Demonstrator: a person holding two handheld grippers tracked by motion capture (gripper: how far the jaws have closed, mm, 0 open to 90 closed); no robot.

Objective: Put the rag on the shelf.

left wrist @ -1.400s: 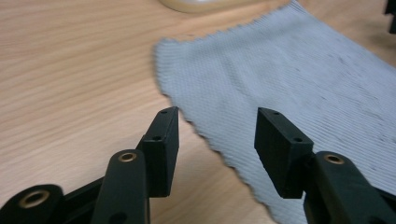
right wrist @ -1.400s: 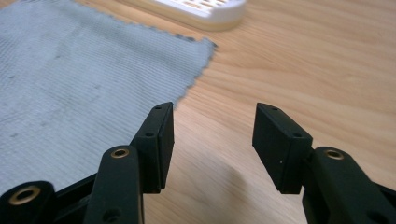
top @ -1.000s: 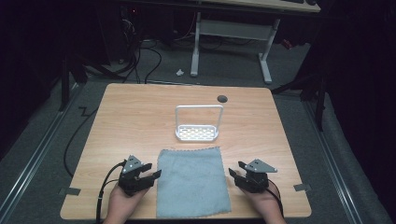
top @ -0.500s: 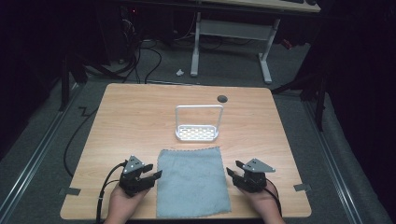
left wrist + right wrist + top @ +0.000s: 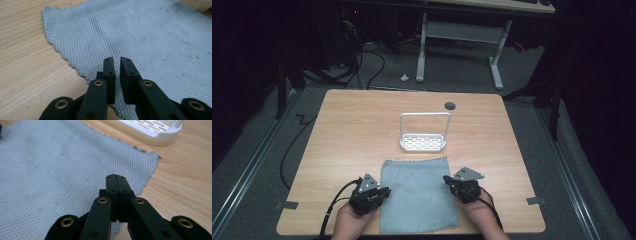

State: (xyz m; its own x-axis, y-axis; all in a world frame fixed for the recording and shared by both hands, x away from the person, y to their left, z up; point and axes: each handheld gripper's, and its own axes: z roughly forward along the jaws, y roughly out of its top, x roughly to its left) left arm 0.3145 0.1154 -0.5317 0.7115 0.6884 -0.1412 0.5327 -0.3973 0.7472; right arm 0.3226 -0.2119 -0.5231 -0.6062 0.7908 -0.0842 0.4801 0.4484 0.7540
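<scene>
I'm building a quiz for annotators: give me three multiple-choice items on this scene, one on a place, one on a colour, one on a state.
1. Where does the white rack stand?
A. beyond the cloth's far edge
B. on the cloth
C. at the table's left edge

2. What colour is the cloth?
A. red
B. grey-blue
C. yellow

3. How do the right gripper's jaws stand?
A. wide open
B. closed together
C. clamped on the rack

Answers:
1 A, the high view shows the rack on bare wood just past the cloth.
2 B, all three views show grey-blue weave.
3 B, the right gripper view shows the jaws meeting with no gap, over the cloth's edge.
</scene>
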